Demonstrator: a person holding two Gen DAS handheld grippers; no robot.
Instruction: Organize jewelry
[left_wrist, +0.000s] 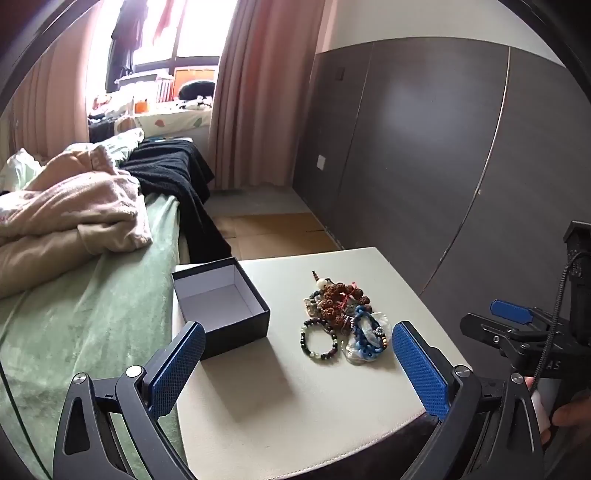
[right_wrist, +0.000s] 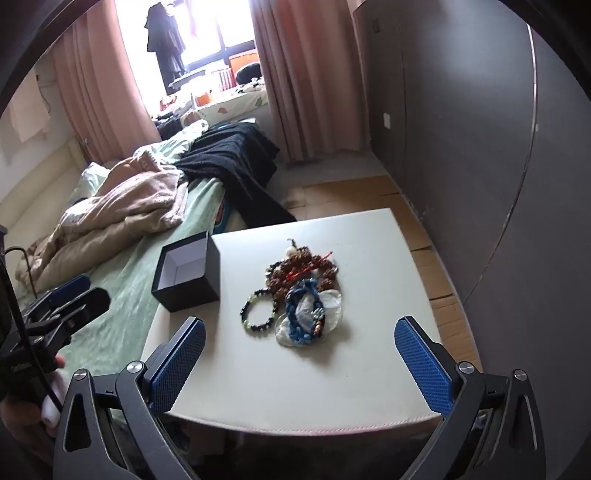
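A pile of jewelry (left_wrist: 343, 317) lies on a white table (left_wrist: 295, 398): brown bead strings, a blue braided bracelet (left_wrist: 365, 334) and a dark bead bracelet (left_wrist: 319, 341) at its near left. An open black box (left_wrist: 219, 302) with a white, empty inside stands at the table's left edge. My left gripper (left_wrist: 297, 369) is open and empty, above the table's near edge, short of the pile. My right gripper (right_wrist: 299, 369) is open and empty, near the front edge before the pile (right_wrist: 301, 291) and box (right_wrist: 186, 273). Each gripper shows at the other view's side.
A bed (left_wrist: 92, 314) with green sheet, beige blanket and black cloth adjoins the table's left side. A dark wardrobe wall (left_wrist: 424, 147) stands to the right. Wooden floor (left_wrist: 273, 229) and pink curtains (left_wrist: 258, 92) lie beyond.
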